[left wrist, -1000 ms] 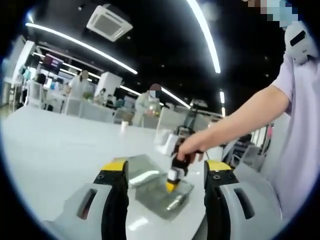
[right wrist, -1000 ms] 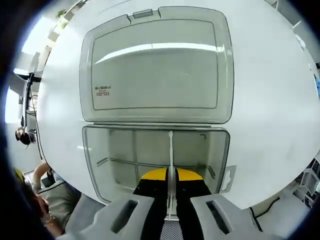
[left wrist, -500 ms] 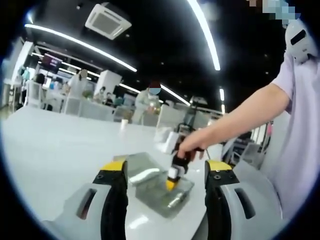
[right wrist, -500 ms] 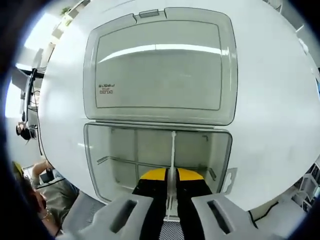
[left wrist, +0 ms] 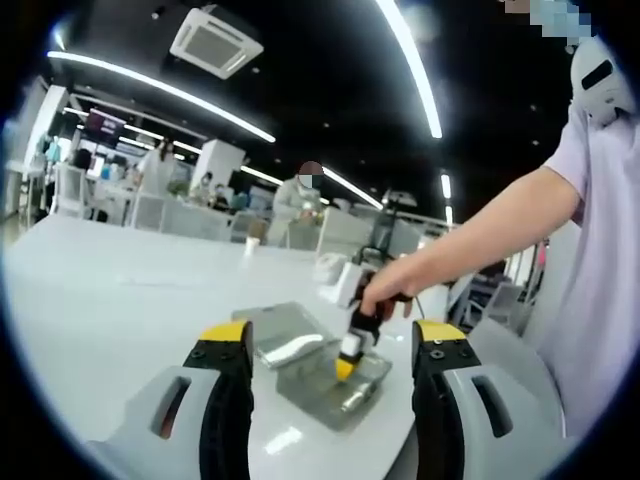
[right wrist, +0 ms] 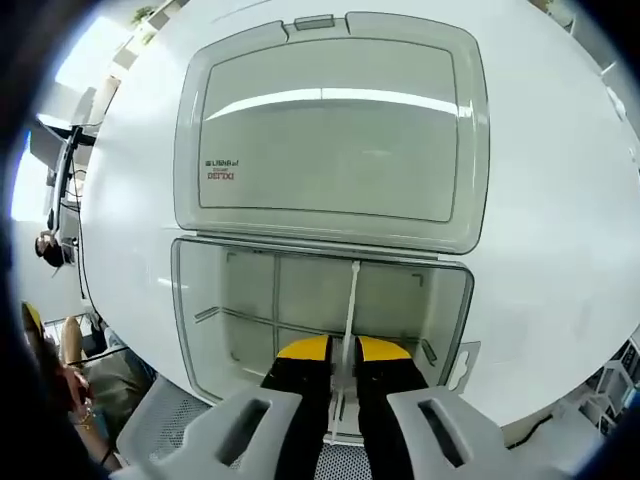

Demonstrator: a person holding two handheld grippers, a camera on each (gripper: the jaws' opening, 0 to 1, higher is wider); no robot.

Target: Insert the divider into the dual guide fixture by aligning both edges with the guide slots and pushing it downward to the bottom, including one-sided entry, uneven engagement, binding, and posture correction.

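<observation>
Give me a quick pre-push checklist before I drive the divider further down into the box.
1. Right claw shut on the divider: ok, the thin white panel sits pinched between the yellow tips.
2. Lid out of the way: ok, folded fully open and flat on the table.
3. Divider inside the box: ok, it stands edge-on over the compartment floor.
4. Far edge seated in its guide slot: cannot tell, the slot is too small to make out.
5. Near edge in its slot: cannot tell, hidden behind the claw.
6. Left claw clear of the box: ok, open, holding nothing, hanging back from it.
</observation>
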